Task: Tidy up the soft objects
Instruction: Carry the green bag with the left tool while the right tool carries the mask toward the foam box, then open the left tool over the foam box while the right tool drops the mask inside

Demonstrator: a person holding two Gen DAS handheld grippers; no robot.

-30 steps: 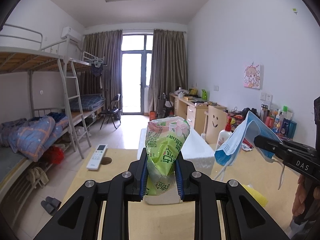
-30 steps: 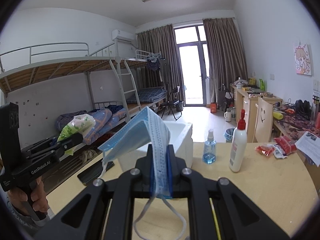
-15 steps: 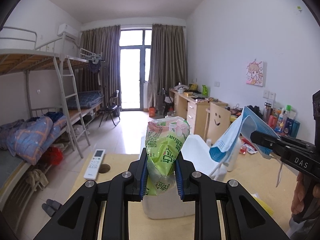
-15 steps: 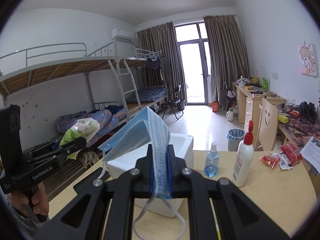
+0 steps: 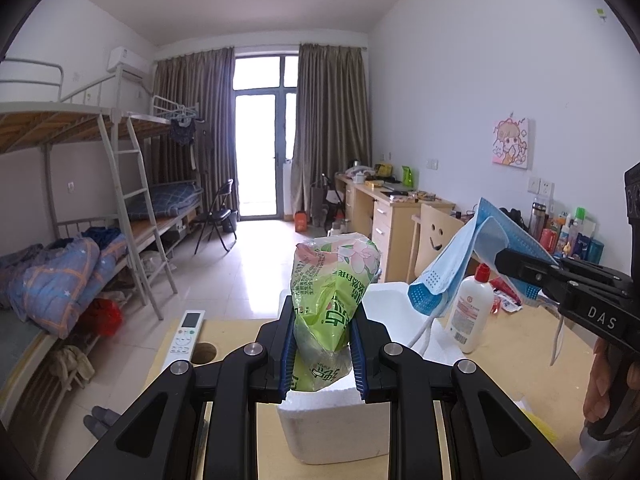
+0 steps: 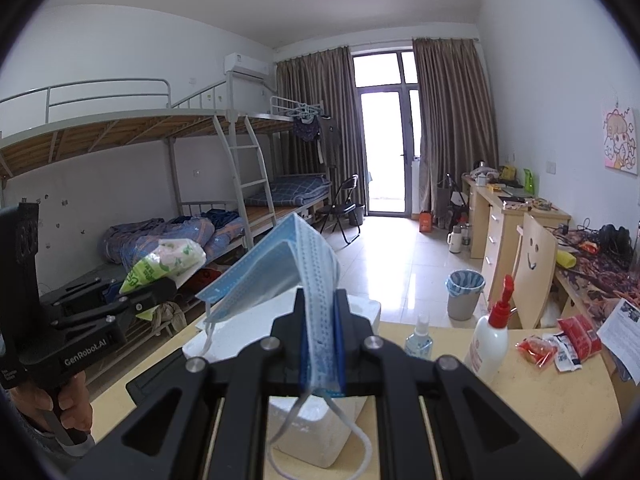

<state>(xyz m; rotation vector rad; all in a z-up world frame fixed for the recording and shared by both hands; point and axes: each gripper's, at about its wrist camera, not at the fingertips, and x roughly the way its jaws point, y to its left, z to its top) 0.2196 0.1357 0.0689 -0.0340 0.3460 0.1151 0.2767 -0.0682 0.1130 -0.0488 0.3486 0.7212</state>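
Both tools have come forward over the last second, so the white foam box [image 5: 332, 420] now sits right under their tips instead of further ahead. Beneath everything runs the table [image 6: 552, 404], pale wood, carrying the box just ahead of and below each tool.

Clamped shut on a green tissue pack [image 5: 332, 304], the left tool [image 5: 322, 354] holds it upright between its blue pads, the pack's top rising well above the fingers and its bottom end hanging over the near edge of the box. To that tool's right, the right tool [image 6: 320, 344] is closed on a blue face mask [image 6: 280, 276], which is folded over the fingers, spreads out to the left, and trails its white ear loops down in front of the box.

Right of the right tool stand a white pump bottle [image 6: 490, 344] with a red top and, nearer, a small clear spray bottle [image 6: 419, 340]. Left of the left tool lies a white remote [image 5: 186, 330] beside a round hole in the table.
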